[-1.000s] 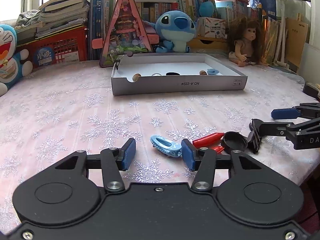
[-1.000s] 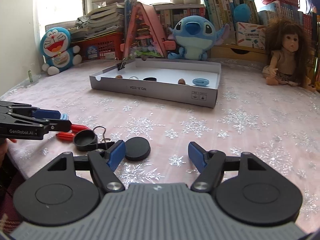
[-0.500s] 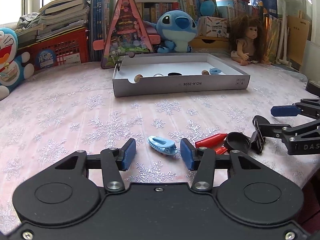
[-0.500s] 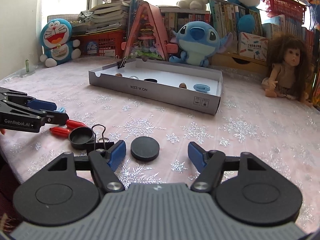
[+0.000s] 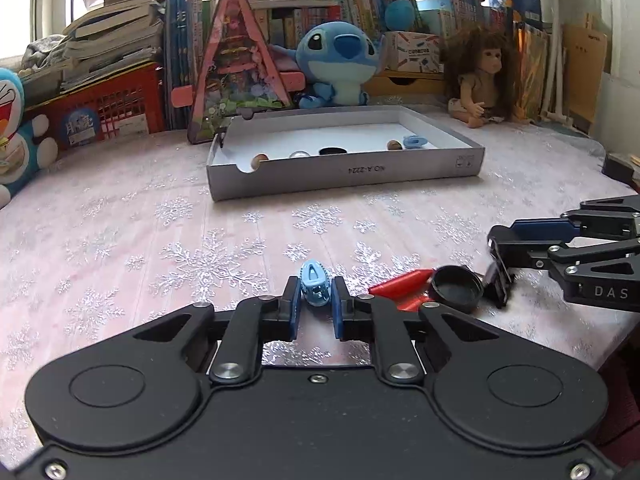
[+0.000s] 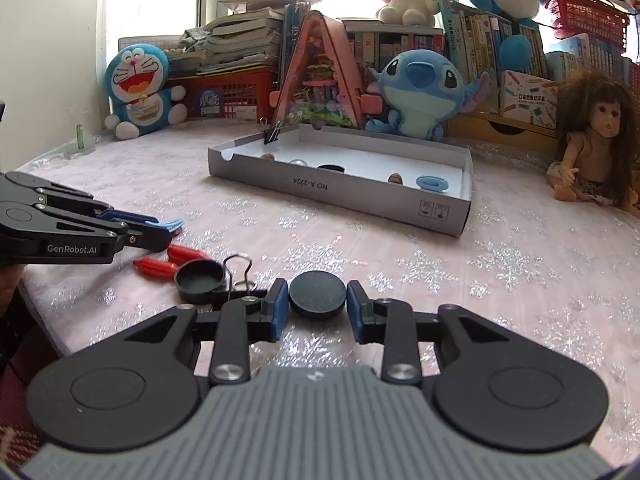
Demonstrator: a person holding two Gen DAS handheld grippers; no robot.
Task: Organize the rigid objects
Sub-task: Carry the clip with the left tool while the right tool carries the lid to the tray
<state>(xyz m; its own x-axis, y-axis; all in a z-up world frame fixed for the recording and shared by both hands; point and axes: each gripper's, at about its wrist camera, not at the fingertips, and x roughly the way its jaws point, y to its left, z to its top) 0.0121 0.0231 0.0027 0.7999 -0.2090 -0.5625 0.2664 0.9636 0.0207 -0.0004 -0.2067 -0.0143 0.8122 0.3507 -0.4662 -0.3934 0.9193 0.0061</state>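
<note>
- Light blue hair clip (image 5: 315, 289) sits pinched between the blue pads of the left gripper (image 5: 315, 308), whose jaws are drawn in tight against both its sides, low over the snowflake tablecloth (image 5: 200, 240).
- Black round disc (image 6: 317, 295) lies between the pads of the right gripper (image 6: 317, 309); the jaws are nearly closed around it, and both pads look to be touching its rim, though whether they are truly gripping I cannot tell.
- Just left of that disc lie an upturned black cap (image 6: 199, 280) and a black binder clip (image 6: 239, 276) with its wire handles up.
- Two red crayon-like sticks (image 6: 168, 262) lie beside the cap, near the tip of the left gripper.
- Farther back stands the shallow grey cardboard box (image 5: 344, 172), well apart from both grippers, holding a light blue ring (image 6: 432, 183), two brown nuts, a glassy bead and a black round piece; another binder clip is fixed to its back left corner.
- Behind the box are a Stitch plush (image 5: 340, 64), a Doraemon plush (image 6: 138, 88) and a doll (image 6: 596, 140).
</note>
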